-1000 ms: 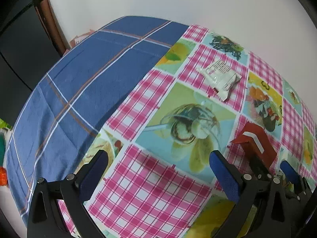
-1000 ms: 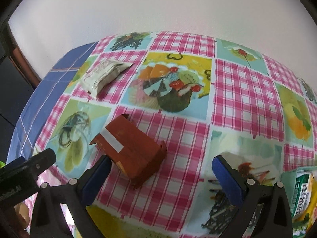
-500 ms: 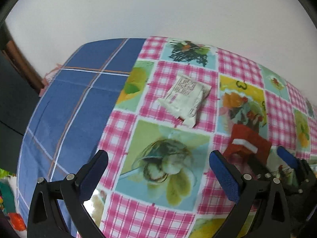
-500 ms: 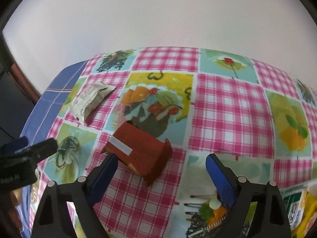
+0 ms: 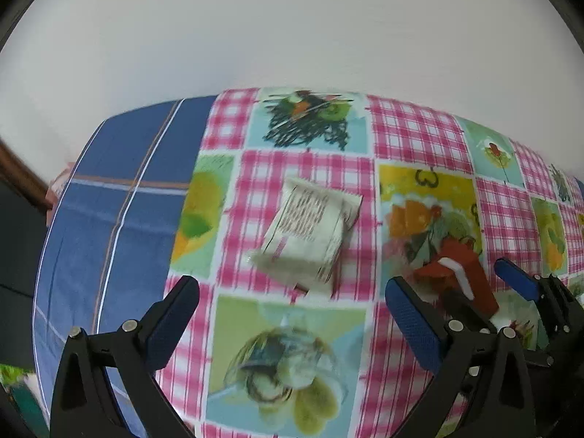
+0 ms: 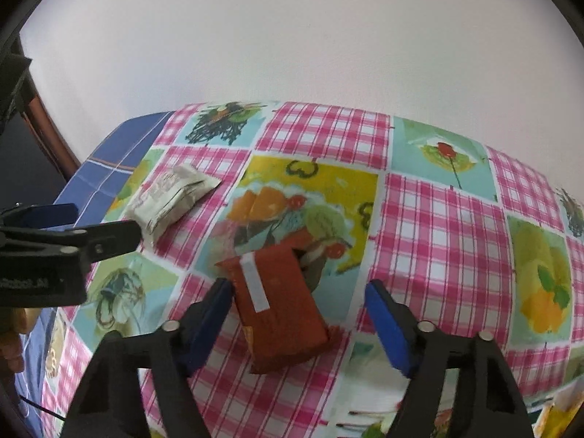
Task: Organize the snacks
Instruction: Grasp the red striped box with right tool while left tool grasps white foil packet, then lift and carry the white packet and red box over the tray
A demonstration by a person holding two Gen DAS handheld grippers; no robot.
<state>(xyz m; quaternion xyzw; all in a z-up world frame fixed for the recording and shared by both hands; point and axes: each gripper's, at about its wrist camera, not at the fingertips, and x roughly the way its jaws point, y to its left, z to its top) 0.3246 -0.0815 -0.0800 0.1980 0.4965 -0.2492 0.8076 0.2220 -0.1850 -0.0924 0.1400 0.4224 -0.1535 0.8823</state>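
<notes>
White wall backs a checked tablecloth (image 6: 441,226) where the right gripper (image 6: 297,323), jaws wide, straddles a red packet (image 6: 281,306) without squeezing it, while the left gripper (image 5: 292,319) gapes empty before a blurred white packet (image 5: 310,233) at twelve o'clock.

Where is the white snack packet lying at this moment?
The white snack packet lies on the pink-checked tablecloth, ahead of the open left gripper and left of the red packet.
</notes>
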